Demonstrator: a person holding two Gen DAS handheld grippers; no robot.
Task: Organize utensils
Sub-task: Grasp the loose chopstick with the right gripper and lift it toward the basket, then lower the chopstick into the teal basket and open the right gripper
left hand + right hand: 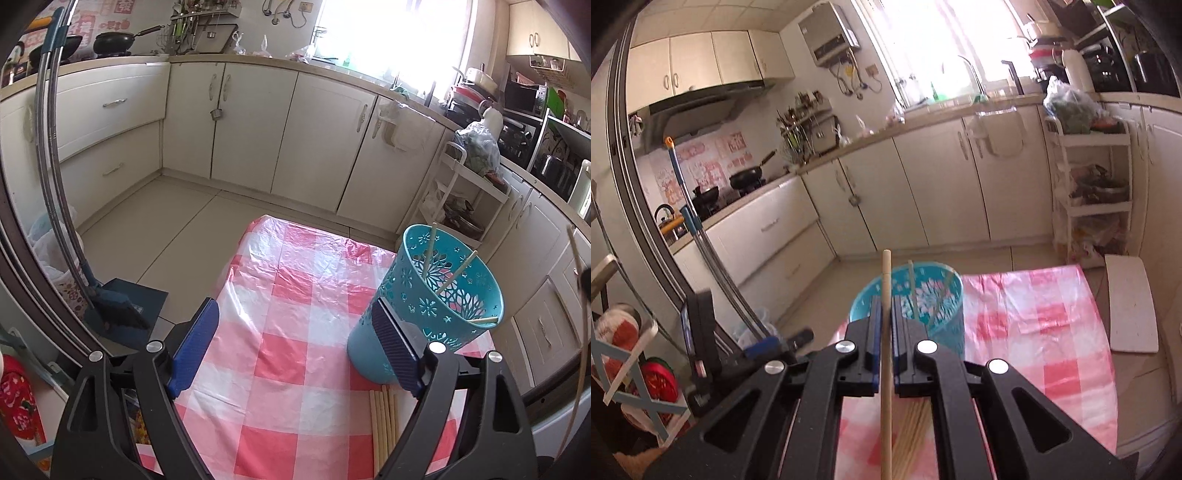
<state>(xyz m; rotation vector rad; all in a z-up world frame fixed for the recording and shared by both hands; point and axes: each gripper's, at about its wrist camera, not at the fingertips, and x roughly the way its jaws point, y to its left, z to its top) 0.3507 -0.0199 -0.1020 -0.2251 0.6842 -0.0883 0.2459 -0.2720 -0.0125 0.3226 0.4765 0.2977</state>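
Chopsticks [384,424], pale wood, lie bundled on the pink-and-white checked surface [280,332] at the lower centre of the left wrist view, between the two arms of the left hand-held gripper [295,347]. Its blue-padded jaws are spread wide with nothing between them. The right-hand pad sits just in front of a teal perforated basket [428,317], which stands on the surface at the lower right of the frame; whether the pad touches the basket I cannot tell. Three chopsticks lean inside the basket, their tips above or against the rim.

In the right wrist view, the right hand-held gripper [886,314] has its jaws pressed together, pinching a single chopstick [886,369] that runs upright through the centre of the frame and rises above the fingertips. Below it, at the bottom centre, the loose bundle shows, blurred. Just beyond the fingertips stands the teal basket with sticks in it.

Farther off, cream kitchen cabinets [258,122] line the back of both views, with a bright window [391,33] above them and black pans [114,40] at the upper left.
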